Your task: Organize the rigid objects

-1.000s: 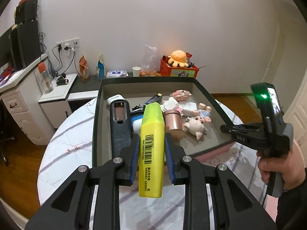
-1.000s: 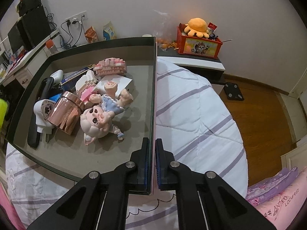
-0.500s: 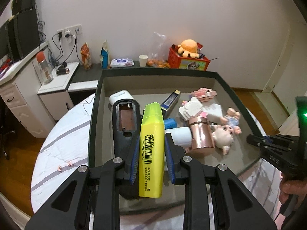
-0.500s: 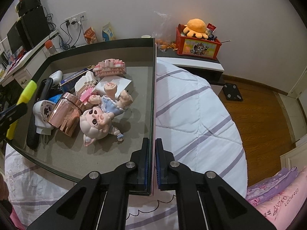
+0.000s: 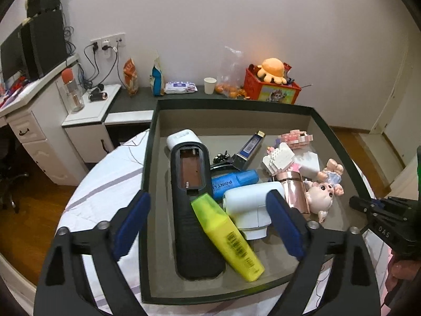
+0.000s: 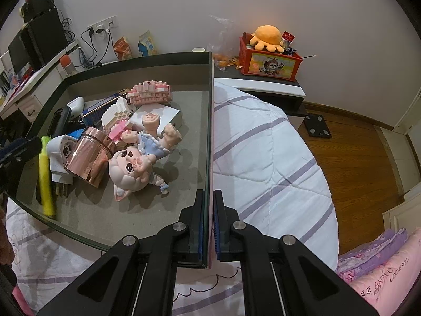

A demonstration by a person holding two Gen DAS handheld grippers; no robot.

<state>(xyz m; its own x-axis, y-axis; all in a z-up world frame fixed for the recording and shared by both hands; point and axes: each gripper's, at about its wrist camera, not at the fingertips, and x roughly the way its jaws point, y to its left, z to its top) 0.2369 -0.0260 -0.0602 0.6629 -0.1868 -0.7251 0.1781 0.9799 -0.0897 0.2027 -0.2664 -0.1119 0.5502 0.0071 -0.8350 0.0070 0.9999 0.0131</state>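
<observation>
The yellow highlighter (image 5: 228,237) lies loose in the dark-rimmed box (image 5: 268,105), leaning on the black remote (image 5: 193,210) and a white plug (image 5: 250,210). It also shows in the right wrist view (image 6: 46,176). My left gripper (image 5: 208,223) is open and empty above it, its blue pads wide apart. My right gripper (image 6: 208,225) is shut on the box's right wall (image 6: 209,137). In the box also lie a blue marker (image 5: 232,181), a rose-gold cup (image 6: 88,156), a pig doll (image 6: 136,163) and pink block toys (image 6: 150,96).
The box rests on a white quilt with purple stripes (image 6: 265,152). Behind it a dark shelf carries a red crate with an orange plush (image 5: 271,81), a paper cup (image 5: 209,85) and snack packs. A white desk (image 5: 31,121) stands at the left; wooden floor lies at the right.
My left gripper moved forward over the box, opened and let go of the yellow highlighter, which now lies in the box. The right gripper has stayed shut on the box wall.
</observation>
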